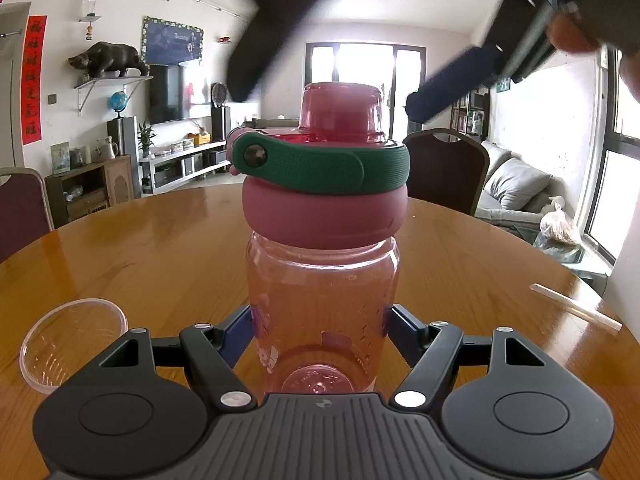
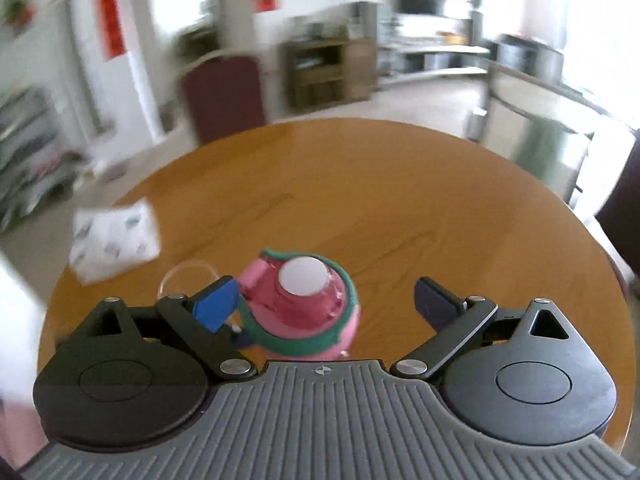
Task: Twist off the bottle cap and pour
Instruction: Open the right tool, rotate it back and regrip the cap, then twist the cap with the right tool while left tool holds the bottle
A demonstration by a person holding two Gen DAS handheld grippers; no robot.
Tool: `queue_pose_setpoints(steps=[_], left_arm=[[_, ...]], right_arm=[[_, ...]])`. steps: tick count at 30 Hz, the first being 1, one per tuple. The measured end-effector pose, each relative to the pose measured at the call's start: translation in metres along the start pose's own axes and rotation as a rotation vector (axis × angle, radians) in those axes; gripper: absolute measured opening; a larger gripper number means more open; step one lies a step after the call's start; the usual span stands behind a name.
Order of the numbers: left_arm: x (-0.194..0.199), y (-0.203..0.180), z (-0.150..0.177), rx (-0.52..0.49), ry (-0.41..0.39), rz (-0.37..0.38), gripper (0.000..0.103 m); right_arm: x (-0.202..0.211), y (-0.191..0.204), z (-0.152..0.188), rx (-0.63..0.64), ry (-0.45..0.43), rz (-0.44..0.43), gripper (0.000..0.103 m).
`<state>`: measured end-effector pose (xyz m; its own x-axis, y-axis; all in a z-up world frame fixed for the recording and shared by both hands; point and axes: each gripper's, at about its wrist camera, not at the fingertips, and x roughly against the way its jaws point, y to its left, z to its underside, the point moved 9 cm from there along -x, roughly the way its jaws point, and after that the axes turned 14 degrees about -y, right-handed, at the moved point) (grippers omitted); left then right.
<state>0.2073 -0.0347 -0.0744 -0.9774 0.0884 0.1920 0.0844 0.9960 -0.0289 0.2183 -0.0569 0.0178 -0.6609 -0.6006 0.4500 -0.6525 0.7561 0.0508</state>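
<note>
A clear pink bottle point(image 1: 322, 312) stands upright on the round wooden table point(image 1: 160, 256). It has a pink screw cap point(image 1: 324, 212) with a green strap. My left gripper point(image 1: 320, 334) is shut on the bottle's body. My right gripper point(image 2: 326, 300) hangs above the bottle, open, with the cap point(image 2: 300, 308) below and between its blue fingertips point(image 2: 216, 304), not touching. In the left wrist view the right gripper point(image 1: 332, 84) shows blurred above the cap. A clear plastic cup point(image 1: 72, 344) sits on the table left of the bottle.
A clear straw point(image 1: 576, 308) lies on the table at the right. A white packet point(image 2: 114, 238) lies at the table's left edge in the right wrist view. Dark chairs point(image 1: 444, 168) stand around the table.
</note>
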Motion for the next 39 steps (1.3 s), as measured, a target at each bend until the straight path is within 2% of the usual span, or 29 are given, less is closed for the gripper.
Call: queue_pose_setpoints(steps=[3, 6, 9, 13, 18, 22, 27, 30, 32, 34, 39], left_arm=[[0.0, 0.0, 0.0, 0.002, 0.0, 0.001, 0.071], [0.001, 0.0, 0.0, 0.003, -0.001, 0.002, 0.071], [0.001, 0.0, 0.001, 0.005, -0.001, 0.004, 0.071], [0.002, 0.0, 0.001, 0.012, -0.001, 0.005, 0.071], [0.002, -0.003, 0.001, 0.006, -0.003, 0.005, 0.071], [0.001, -0.001, 0.002, 0.016, -0.001, -0.003, 0.071], [0.0, -0.002, 0.001, 0.01, 0.001, -0.009, 0.071], [0.0, -0.002, 0.001, 0.004, 0.001, -0.015, 0.071], [0.0, -0.003, 0.001, 0.0, 0.003, -0.018, 0.071], [-0.001, -0.002, 0.001, -0.002, 0.004, -0.014, 0.071], [-0.001, -0.003, 0.001, -0.001, 0.002, -0.013, 0.071]], right_arm=[[-0.007, 0.018, -0.001, 0.042, 0.0, 0.073, 0.096], [-0.016, 0.021, 0.002, 0.065, 0.046, 0.125, 0.087], [-0.018, 0.025, 0.008, 0.049, 0.057, 0.124, 0.083], [-0.014, 0.026, 0.014, 0.091, 0.105, 0.095, 0.08], [-0.002, 0.019, 0.017, 0.124, 0.116, 0.076, 0.077], [0.004, 0.013, 0.016, 0.125, 0.106, 0.074, 0.077], [-0.002, 0.022, 0.014, 0.078, 0.074, 0.072, 0.083], [-0.011, 0.034, 0.015, 0.069, 0.092, 0.117, 0.084], [-0.014, 0.036, 0.015, 0.076, 0.092, 0.149, 0.08], [-0.016, 0.038, 0.013, 0.107, 0.077, 0.171, 0.07], [-0.016, 0.041, 0.016, 0.206, 0.091, 0.137, 0.071]])
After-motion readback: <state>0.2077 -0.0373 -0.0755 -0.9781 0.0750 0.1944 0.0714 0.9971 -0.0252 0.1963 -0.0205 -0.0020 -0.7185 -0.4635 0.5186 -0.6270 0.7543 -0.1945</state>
